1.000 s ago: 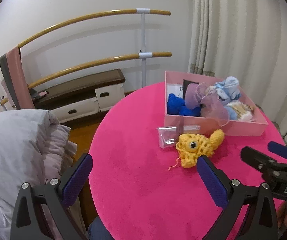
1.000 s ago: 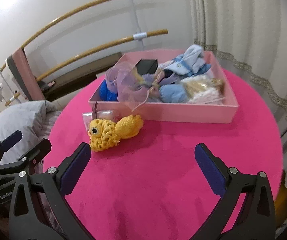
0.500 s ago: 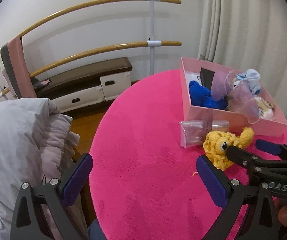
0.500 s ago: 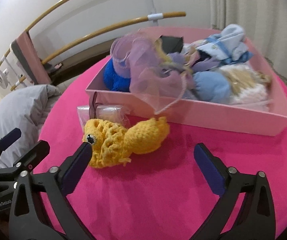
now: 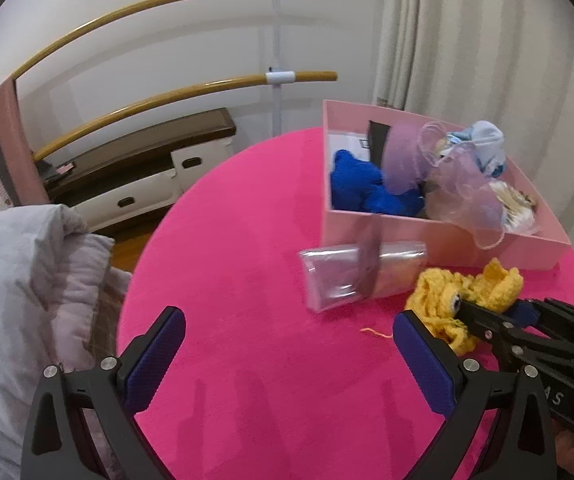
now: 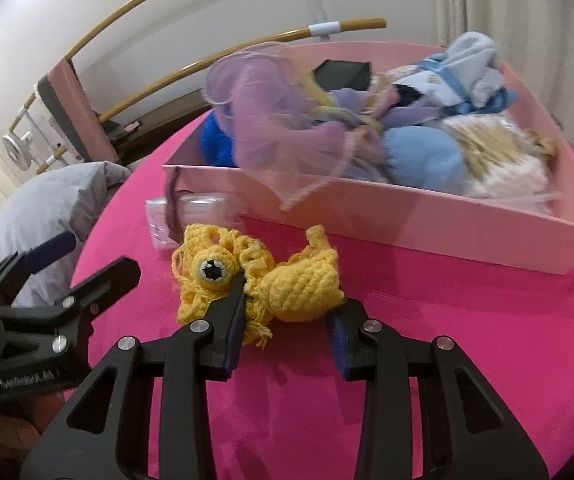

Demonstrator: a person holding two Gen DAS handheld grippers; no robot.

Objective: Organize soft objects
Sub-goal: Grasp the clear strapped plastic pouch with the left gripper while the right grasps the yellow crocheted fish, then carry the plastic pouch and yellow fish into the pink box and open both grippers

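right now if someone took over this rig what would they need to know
Right claw: closing around the yellow crochet fish on the pink table, not yet lifted.
Left claw: open, empty, over the table edge.
Pink box: already holds the blue plush, purple organza and other soft toys.
Left to do: lift the fish into the box. The clear pouch also sits outside the box.

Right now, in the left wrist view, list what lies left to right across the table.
Clear pouch → yellow crochet fish → right gripper, closed on the fish; the pink box lies behind them.
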